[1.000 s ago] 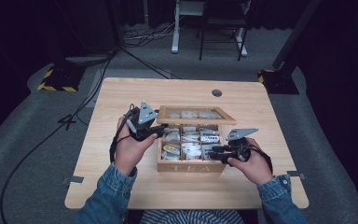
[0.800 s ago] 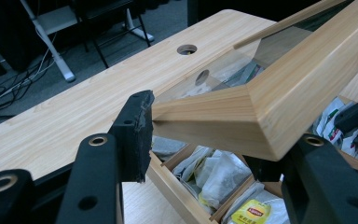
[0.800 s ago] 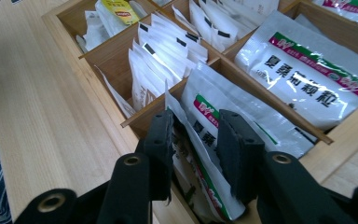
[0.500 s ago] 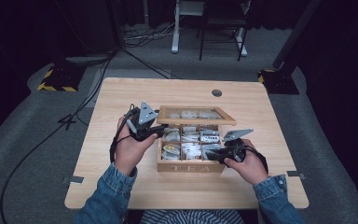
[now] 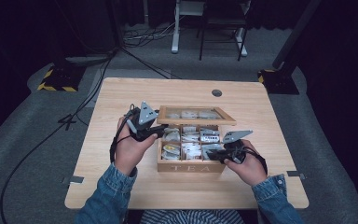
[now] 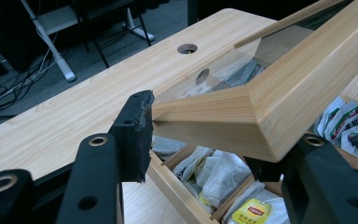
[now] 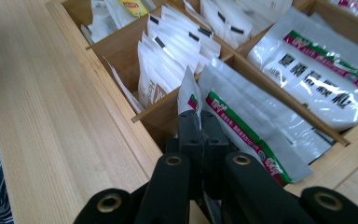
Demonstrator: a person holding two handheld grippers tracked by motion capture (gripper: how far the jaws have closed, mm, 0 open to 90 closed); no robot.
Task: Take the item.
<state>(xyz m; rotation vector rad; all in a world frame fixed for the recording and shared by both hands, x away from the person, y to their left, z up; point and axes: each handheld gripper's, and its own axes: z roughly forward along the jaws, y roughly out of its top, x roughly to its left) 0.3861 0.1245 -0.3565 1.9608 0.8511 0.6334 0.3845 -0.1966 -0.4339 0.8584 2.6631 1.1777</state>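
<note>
**Tea box held open, one packet pinched**

Dark floor and cables surround the wooden tabletop (image 5: 121, 100) in the high view, where the tea box (image 5: 191, 165) sits between both hands.

Left gripper view: the left gripper (image 6: 214, 154) fingers clamp the raised lid (image 6: 270, 100).

Right gripper view: the right gripper (image 7: 200, 128) has just been closing, its fingers clenched on a tea packet (image 7: 189, 95) standing in the compartment right ahead of them.
</note>
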